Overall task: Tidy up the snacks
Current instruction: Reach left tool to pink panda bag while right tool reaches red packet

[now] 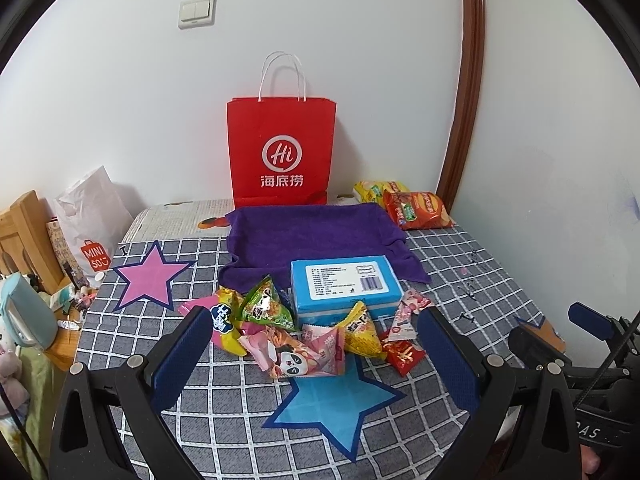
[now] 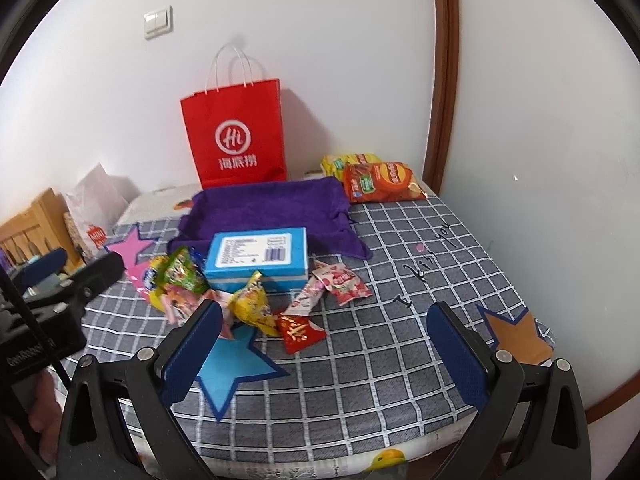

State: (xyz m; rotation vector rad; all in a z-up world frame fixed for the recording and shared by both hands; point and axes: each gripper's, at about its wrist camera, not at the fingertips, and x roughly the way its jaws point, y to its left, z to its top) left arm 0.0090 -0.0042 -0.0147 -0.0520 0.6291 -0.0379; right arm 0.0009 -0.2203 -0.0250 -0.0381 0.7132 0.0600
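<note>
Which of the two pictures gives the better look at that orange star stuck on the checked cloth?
The right wrist view: the orange star lies open beside the right gripper, with only its near edge hidden by a finger. In the left wrist view only a sliver of it shows, behind the right gripper's body.

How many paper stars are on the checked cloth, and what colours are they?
Pink star: 1
Blue star: 1
Orange star: 1
Total: 3
</note>
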